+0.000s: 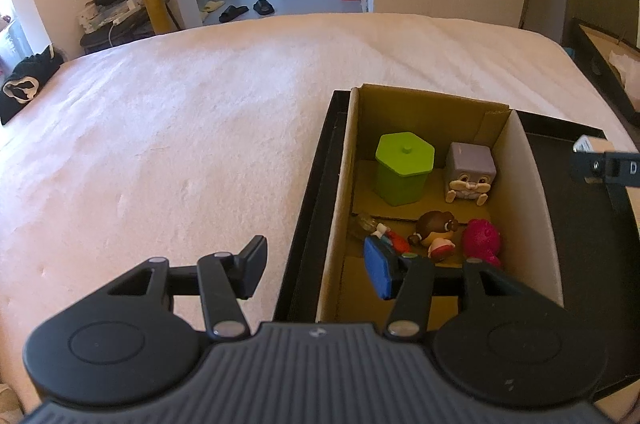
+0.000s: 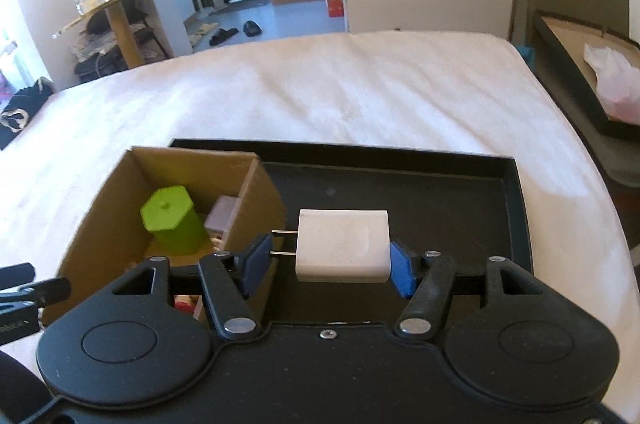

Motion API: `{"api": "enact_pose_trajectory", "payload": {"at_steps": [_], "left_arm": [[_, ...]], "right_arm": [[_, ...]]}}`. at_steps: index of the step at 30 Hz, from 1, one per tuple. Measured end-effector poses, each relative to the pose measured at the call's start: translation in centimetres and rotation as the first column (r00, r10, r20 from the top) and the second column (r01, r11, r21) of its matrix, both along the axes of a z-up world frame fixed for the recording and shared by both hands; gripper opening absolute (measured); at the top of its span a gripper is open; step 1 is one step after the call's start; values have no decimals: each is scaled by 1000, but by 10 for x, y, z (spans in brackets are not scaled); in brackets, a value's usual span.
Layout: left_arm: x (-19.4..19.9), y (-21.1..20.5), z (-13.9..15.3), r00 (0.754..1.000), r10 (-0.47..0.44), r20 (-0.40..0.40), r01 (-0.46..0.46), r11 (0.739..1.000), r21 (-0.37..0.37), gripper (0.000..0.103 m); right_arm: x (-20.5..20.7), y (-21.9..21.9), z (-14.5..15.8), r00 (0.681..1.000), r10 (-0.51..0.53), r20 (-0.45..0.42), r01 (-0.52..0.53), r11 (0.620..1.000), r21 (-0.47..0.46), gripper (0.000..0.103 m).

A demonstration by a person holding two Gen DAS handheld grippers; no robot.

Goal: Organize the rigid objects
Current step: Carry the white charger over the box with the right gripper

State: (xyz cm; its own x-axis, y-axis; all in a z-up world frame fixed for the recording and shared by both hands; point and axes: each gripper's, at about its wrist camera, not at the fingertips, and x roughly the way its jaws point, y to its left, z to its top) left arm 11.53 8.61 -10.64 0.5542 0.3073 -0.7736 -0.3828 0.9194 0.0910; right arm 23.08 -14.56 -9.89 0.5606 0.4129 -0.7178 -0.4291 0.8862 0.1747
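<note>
Nearest the lens in the right wrist view, right gripper [image 2: 327, 264], jaws partly closed on a white charger [image 2: 343, 245]: right blue pad flat against the charger's right side, the two metal prongs pointing left toward the left pad, whether touching it not clear. Charger held above the bare floor of a black tray [image 2: 516, 208], just right of a cardboard box [image 2: 100, 208] standing at the tray's left end. Tray resting on a pale pink bedcover [image 2: 360, 84]. Inside the box, at its far end, a green hexagonal container [image 1: 404, 168] with lid on, upright, and to its right a grey cube figure [image 1: 470, 176] with a cartoon face on its near side. Nearer in the box, side by side, a small figure in red and white [image 1: 386, 236], a brown-haired doll [image 1: 436, 230] and a pink plush-like figure [image 1: 482, 240], all lying close together. In the left wrist view, left gripper [image 1: 316, 270], jaws about half open with nothing between them, straddling the box's left wall: left finger over the bedcover, right finger with blue pad inside the box just before the figures. Far right of that view, tip of the right gripper with the charger, over the tray.
</note>
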Motion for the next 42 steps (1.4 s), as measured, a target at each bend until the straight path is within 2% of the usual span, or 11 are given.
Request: {"api": "enact_pose_trajectory", "payload": {"at_steps": [5, 16, 19, 27, 42], "left_arm": [[-3, 6, -2, 1000, -12, 12, 12, 999, -41, 49], [-8, 14, -4, 998, -30, 52, 36, 993, -116, 40], [-8, 18, -5, 998, -30, 56, 38, 990, -136, 34], [-8, 25, -12, 996, -47, 70, 60, 981, -186, 8], [-12, 32, -13, 995, -39, 90, 59, 972, -228, 7]], "right_arm": [[-7, 10, 15, 999, 36, 18, -36, 998, 51, 60], [-17, 39, 26, 991, 119, 58, -121, 992, 41, 60], [-21, 47, 26, 987, 150, 53, -152, 988, 31, 60], [-33, 72, 23, 972, 234, 34, -234, 972, 9, 60], [-47, 107, -3, 940, 340, -15, -341, 938, -61, 60]]}}
